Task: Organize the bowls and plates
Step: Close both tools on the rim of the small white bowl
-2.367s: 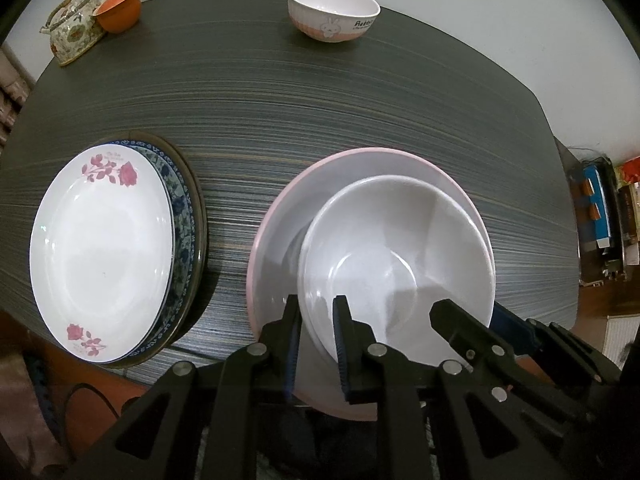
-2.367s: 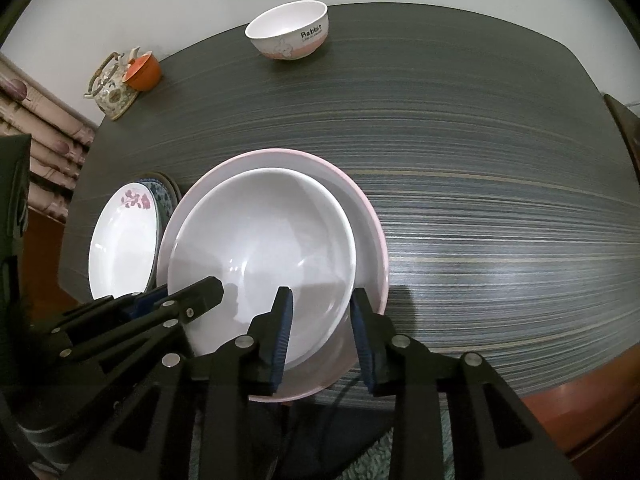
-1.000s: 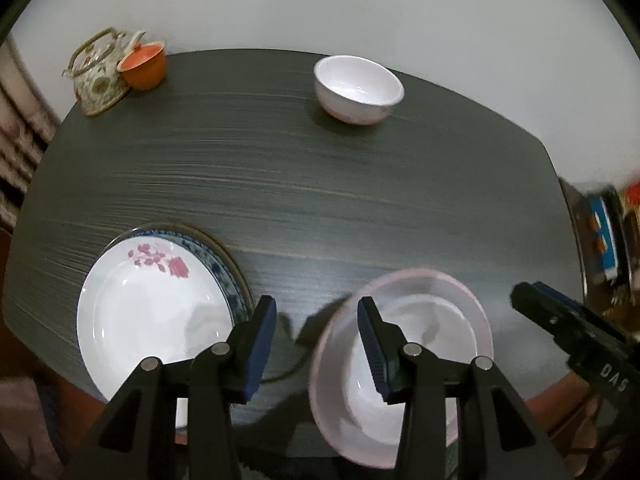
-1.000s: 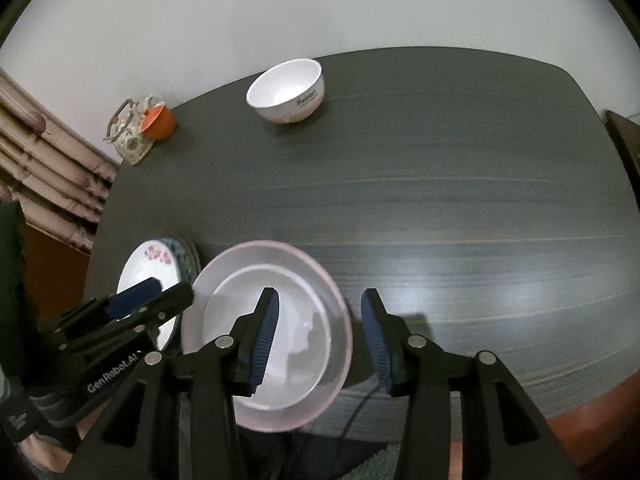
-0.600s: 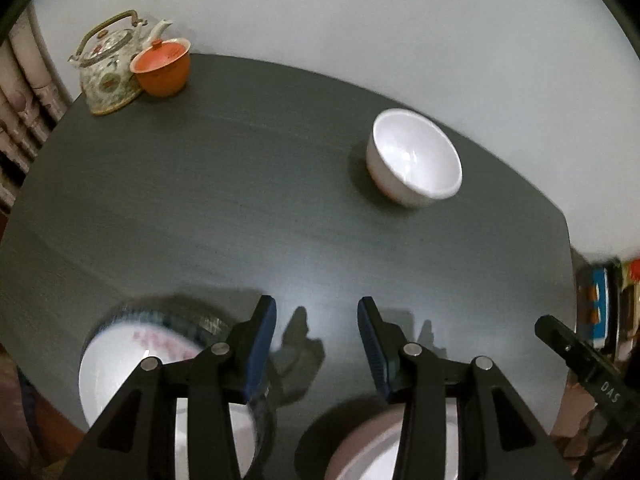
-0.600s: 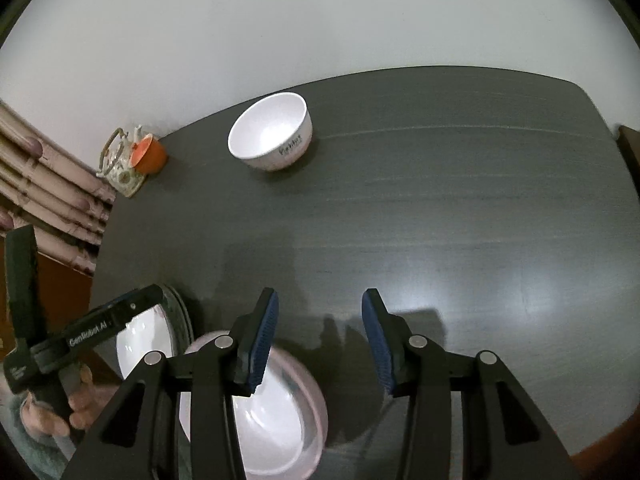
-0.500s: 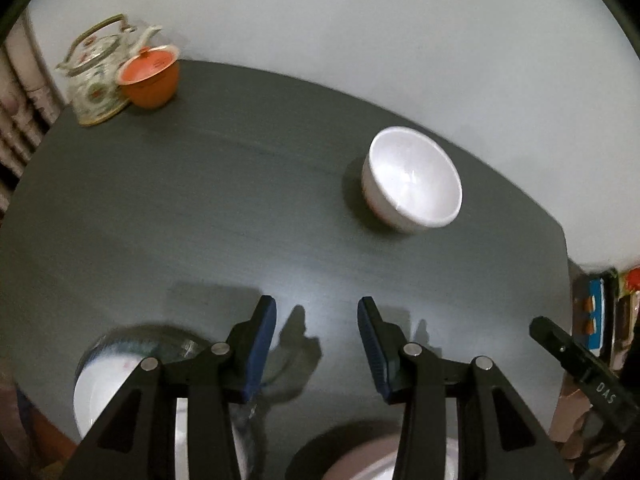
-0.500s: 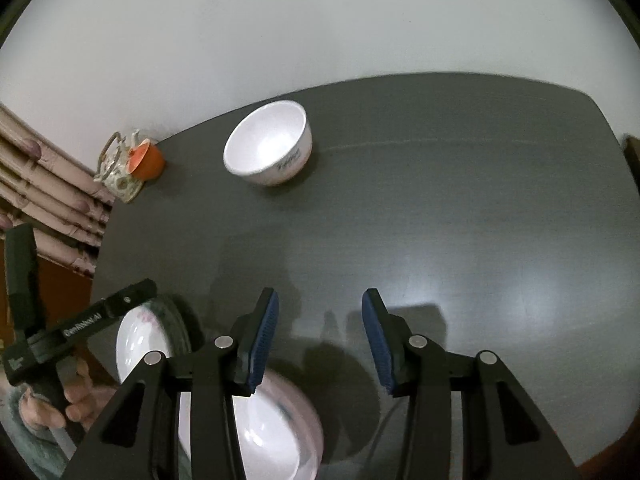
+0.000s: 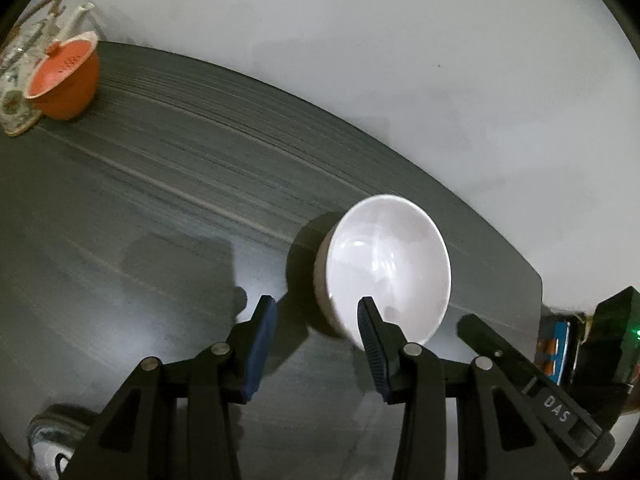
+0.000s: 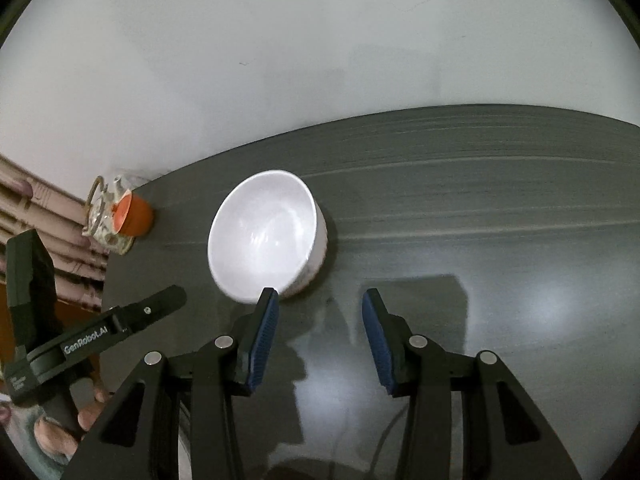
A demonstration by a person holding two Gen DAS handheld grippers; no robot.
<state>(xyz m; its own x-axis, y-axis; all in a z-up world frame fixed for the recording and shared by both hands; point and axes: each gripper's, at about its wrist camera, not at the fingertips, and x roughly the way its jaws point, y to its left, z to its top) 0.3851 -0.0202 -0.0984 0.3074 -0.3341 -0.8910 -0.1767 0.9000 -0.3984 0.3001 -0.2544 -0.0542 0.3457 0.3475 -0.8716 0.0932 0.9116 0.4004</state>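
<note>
Two claws flank a bowl
Left claw (image 9: 316,320) and right claw (image 10: 318,312) gape empty beside the round white ceramic bowl (image 10: 264,236) on the dark wood-grain bench (image 10: 480,220).

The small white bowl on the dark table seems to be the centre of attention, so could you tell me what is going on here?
A person holds a two-finger gripper in each hand, tidying plates and bowls. Both the left gripper and the right gripper are open and empty, angled down beside the small white bowl, which sits upright on the dark table, not yet gripped. A teapot and an orange cup stand at the far corner.
</note>
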